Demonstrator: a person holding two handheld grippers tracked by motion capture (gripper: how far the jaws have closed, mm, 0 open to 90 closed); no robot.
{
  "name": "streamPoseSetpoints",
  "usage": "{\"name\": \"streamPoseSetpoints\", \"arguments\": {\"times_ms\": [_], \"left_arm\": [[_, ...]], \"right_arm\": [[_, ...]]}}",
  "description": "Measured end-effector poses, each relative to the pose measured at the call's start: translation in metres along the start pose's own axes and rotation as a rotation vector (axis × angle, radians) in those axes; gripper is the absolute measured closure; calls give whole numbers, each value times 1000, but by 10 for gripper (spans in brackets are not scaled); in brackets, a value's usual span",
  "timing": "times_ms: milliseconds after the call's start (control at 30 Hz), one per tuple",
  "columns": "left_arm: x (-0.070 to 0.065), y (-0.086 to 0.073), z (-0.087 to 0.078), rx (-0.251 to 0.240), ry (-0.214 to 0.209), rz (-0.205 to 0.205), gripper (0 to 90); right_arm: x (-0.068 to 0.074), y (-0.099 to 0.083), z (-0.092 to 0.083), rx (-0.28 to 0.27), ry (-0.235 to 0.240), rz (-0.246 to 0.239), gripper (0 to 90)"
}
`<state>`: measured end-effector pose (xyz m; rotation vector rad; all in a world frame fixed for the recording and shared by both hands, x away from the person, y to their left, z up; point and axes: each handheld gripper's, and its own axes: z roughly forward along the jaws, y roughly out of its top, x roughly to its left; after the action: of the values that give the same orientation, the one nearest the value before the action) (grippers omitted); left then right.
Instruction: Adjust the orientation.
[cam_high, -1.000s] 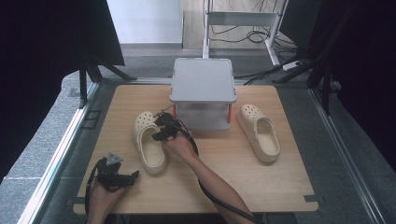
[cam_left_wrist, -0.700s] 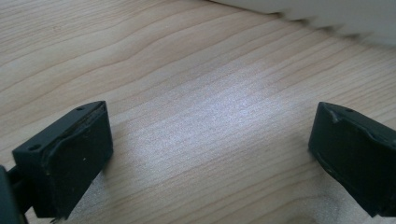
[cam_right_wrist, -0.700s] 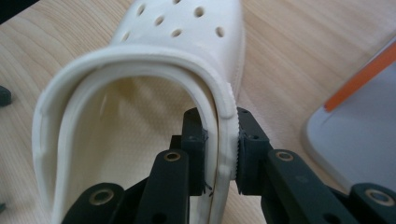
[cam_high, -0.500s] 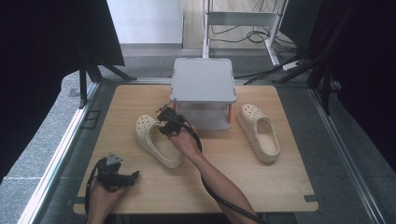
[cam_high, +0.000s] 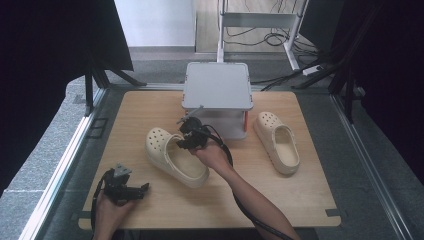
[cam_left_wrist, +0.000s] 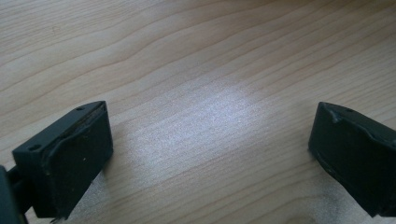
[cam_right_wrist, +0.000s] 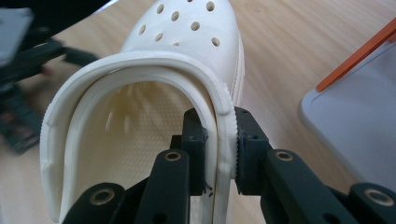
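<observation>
A pale wooden table (cam_high: 150, 105) with visible grain sits inside a metal frame, and grey carpet lies along both of its sides. Black curtains (cam_high: 45, 60) hang at the left and right of the room, and beyond the table's far edge there is a white panel and a grey metal stand (cam_high: 260, 22) with dark cables on the floor around its feet. A grey box (cam_high: 216, 86) with a flat lid stands at the middle of the table's far side; an orange strip runs down one of its near corners. Two cream clogs lie on the table. The right clog (cam_high: 277, 141) rests just right of the box, toe pointing away. The left clog (cam_high: 175, 157) lies at an angle in front of the box, toe toward the far left. The right gripper (cam_high: 192, 137) is clamped on the side wall of this clog's opening, one jaw inside and one outside, as the right gripper view shows at the rim (cam_right_wrist: 219, 135). The left gripper (cam_high: 122, 187) is near the table's front left corner, held in the left hand (cam_high: 107, 215), its jaws spread wide over bare wood with nothing between them.
</observation>
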<state>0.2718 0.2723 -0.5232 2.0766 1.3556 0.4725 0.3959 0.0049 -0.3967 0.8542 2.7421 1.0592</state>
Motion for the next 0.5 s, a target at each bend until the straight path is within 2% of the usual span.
{"name": "streamPoseSetpoints", "arguments": {"times_ms": [267, 500], "left_arm": [[0, 0, 0, 2, -1, 3, 0], [0, 0, 0, 1, -2, -3, 0]], "right_arm": [[13, -28, -36, -19, 57, -30, 769], [27, -65, -56, -14, 94, -61, 769]]}}
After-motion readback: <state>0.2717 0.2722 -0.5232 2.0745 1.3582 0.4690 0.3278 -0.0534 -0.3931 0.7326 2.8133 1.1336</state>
